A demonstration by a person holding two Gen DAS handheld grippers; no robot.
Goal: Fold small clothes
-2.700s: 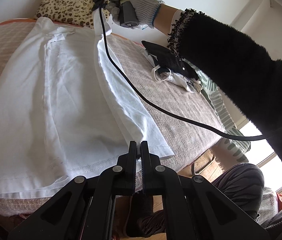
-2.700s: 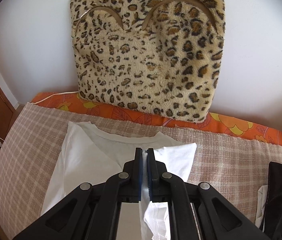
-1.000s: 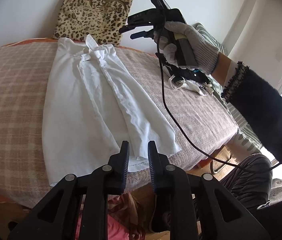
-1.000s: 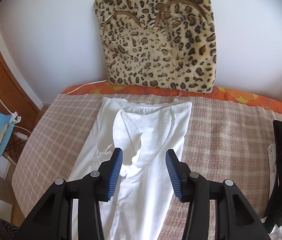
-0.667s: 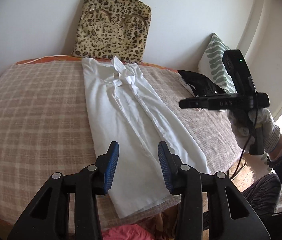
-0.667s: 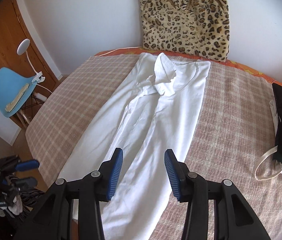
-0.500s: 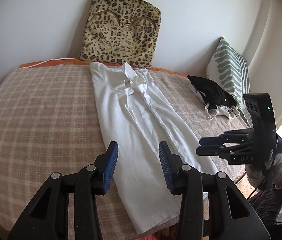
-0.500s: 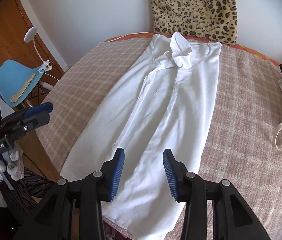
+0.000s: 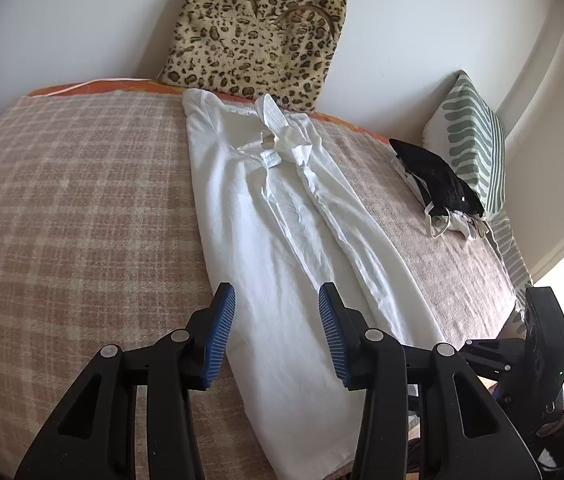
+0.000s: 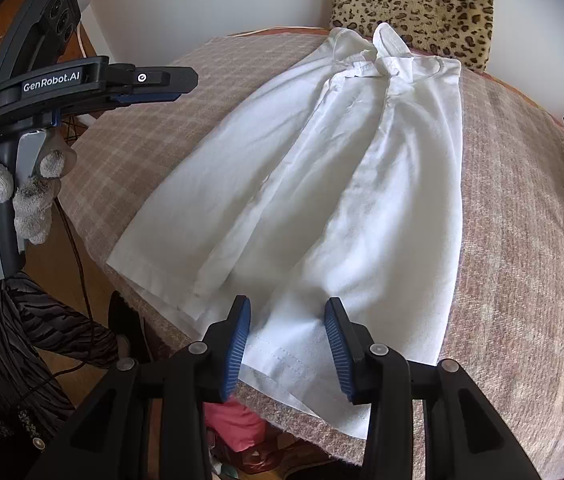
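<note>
White shirt [image 9: 282, 216] lies lengthwise down the frame's middle on the checked blanket [image 9: 73, 208], sides folded inward, collar near the leopard cushion [image 9: 257, 28]. Left gripper [image 9: 277, 334] has just been opening and right gripper [image 10: 286, 338] closing; both stand parted over the hem, seemingly clear of it, nothing gripped.

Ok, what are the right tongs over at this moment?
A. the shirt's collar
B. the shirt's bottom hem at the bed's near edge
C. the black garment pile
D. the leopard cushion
B: the right tongs stand open over the stitched bottom hem of the white shirt, nothing gripped between them.
</note>
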